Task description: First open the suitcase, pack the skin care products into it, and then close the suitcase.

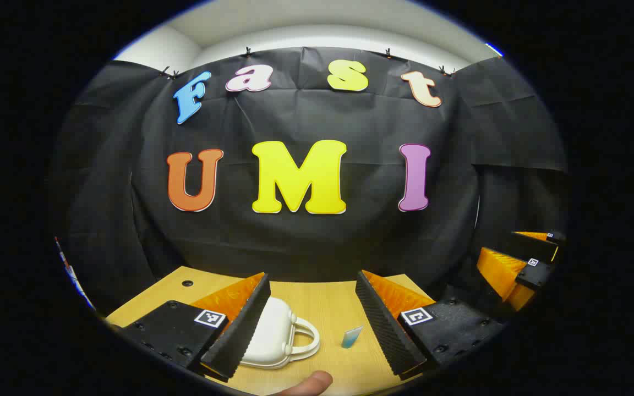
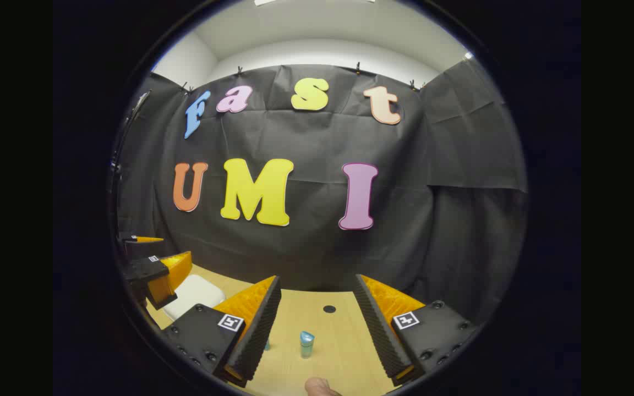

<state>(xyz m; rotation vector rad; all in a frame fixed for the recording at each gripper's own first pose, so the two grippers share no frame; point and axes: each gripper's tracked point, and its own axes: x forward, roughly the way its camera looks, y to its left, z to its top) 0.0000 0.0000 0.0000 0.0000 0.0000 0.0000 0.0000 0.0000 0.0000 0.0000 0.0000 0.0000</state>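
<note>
Left gripper view rode low over table (image 1: 328,308), faced the cloth wall (image 1: 306,236) head-on | right gripper view sat low too, further right, same wall (image 2: 306,253) | shared: tabletop, case (image 1: 273,335), bottle (image 2: 306,344).

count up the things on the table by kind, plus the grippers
White suitcase, closed, with handle: 1
Blue skin care bottles: 2, one upright, one partly hidden behind a finger
Grippers: 2, left gripper and right gripper, both open and holding nothing
Wooden table: 1
Total: 6
</note>
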